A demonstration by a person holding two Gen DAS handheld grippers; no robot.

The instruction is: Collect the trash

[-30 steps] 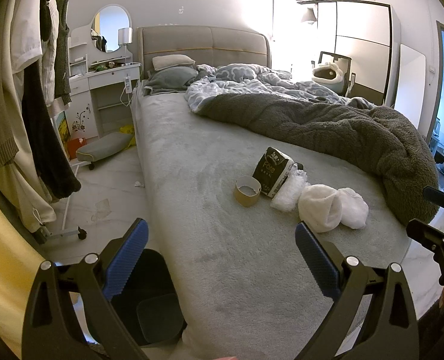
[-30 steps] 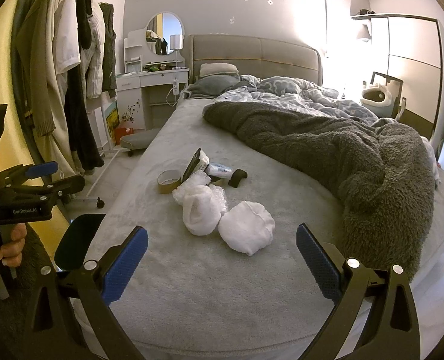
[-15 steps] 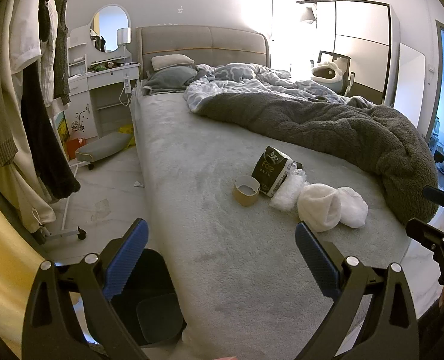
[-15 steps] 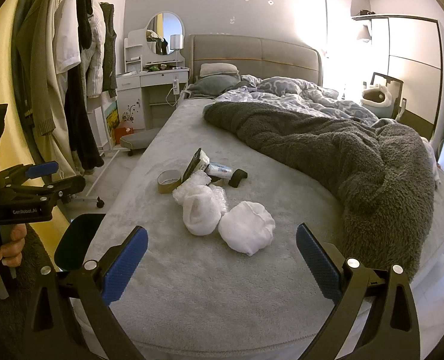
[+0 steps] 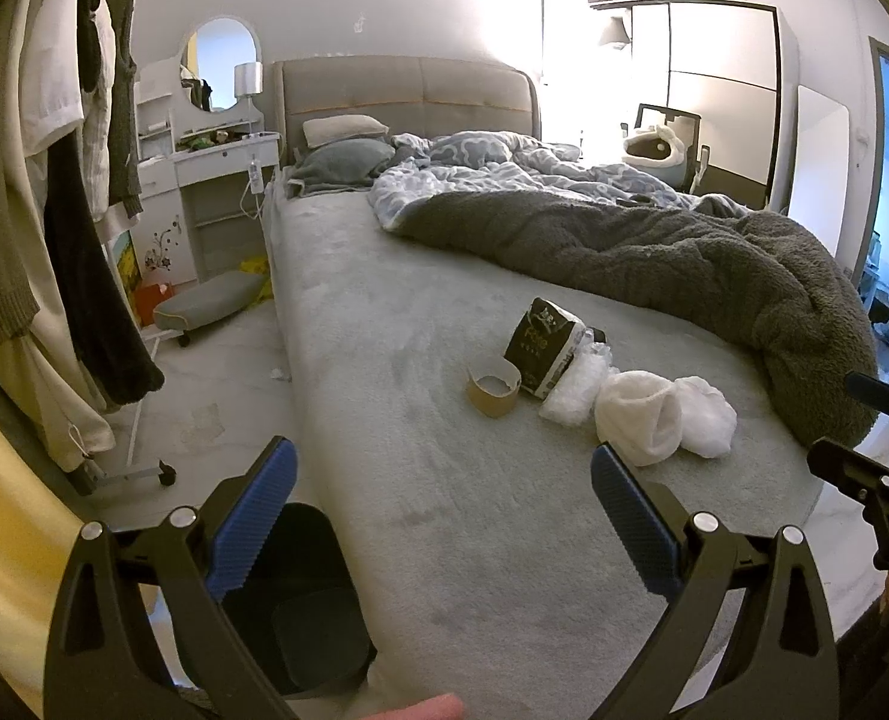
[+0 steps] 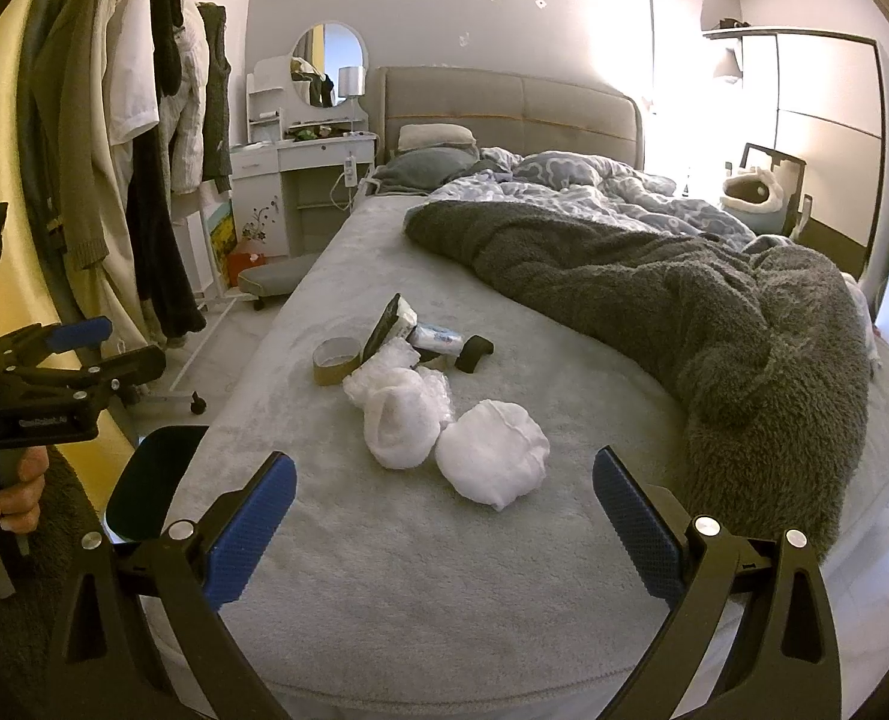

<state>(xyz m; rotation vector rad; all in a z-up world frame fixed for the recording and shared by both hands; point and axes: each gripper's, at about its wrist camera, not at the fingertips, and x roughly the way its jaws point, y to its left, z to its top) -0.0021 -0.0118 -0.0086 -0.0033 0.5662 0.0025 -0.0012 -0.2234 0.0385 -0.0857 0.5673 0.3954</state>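
Both grippers hang at the foot of the bed (image 6: 336, 546), jaws spread wide, nothing in either one. Ahead of the right gripper (image 6: 444, 534) stretches the pale plush cover, and off to its right the big shaggy grey blanket (image 6: 714, 324) lies heaped. Down below the left gripper (image 5: 441, 516), just to its left, sits the dark bin (image 5: 300, 618) on the floor, hard against the bed's edge, mouth open and waiting.

Now the trash: a loose cluster straight ahead of the right gripper, a little beyond its fingertips. Nearest is a white crumpled wad (image 6: 492, 459), rounded, puffy, surely featherlight and squashy; a pinch across its middle should hold, since it will give under the pads. Touching it on the far left, a second white bundle (image 6: 396, 426) with a hollow mouth, and behind that some crinkled clear plastic wrap (image 6: 384, 369), slippery by the look of it, best bunched at a fold.

Farther on, a dark tissue packet (image 5: 543, 345) stands tilted, soft-sided. Beside it lies a brown cardboard tape core (image 5: 493, 390), stiff and ring-shaped, best gripped across its wall. Smallest, on the right: a little white tube (image 6: 438, 337) and a small black object (image 6: 474, 353) I cannot identify.
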